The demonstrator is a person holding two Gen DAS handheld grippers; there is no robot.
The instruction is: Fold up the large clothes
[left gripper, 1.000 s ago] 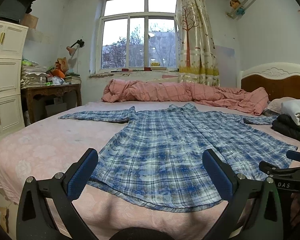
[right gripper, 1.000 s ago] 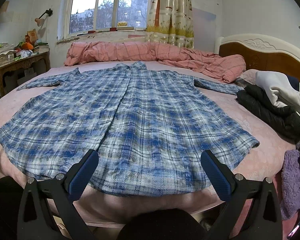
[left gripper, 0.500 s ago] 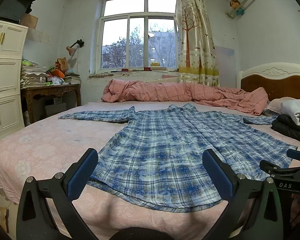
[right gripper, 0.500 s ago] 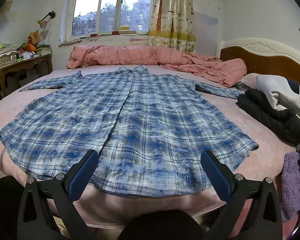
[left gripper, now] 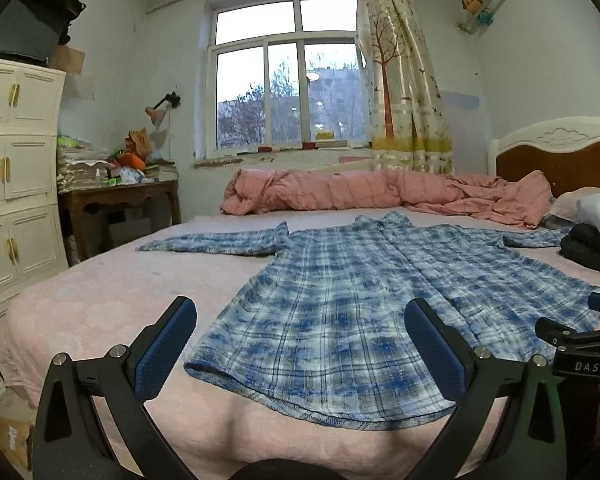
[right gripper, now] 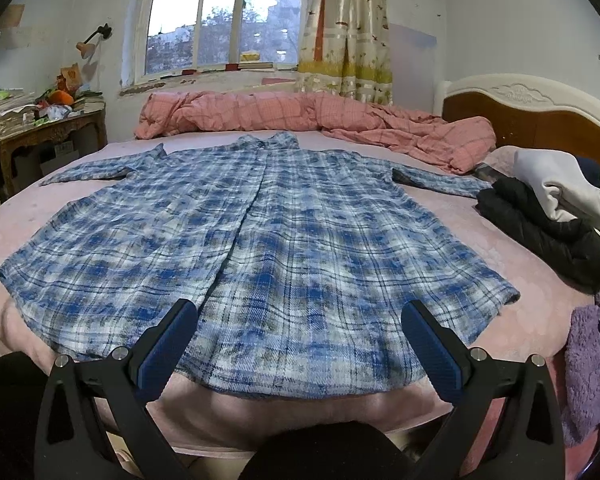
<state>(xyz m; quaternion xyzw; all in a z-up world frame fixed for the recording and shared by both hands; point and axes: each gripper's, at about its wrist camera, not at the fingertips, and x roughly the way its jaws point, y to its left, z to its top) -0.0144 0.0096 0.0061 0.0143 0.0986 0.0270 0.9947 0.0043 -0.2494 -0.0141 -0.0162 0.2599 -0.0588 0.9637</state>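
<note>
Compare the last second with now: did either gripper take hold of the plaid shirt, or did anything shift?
No grasp yet. The right gripper has eased slightly forward and lower toward the plaid shirt, whose hem now sits a little nearer its open fingers. The left gripper barely moved; it is open too. The shirt lies spread flat on the bed as before, and the pink quilt and dark clothes pile are unchanged.
</note>
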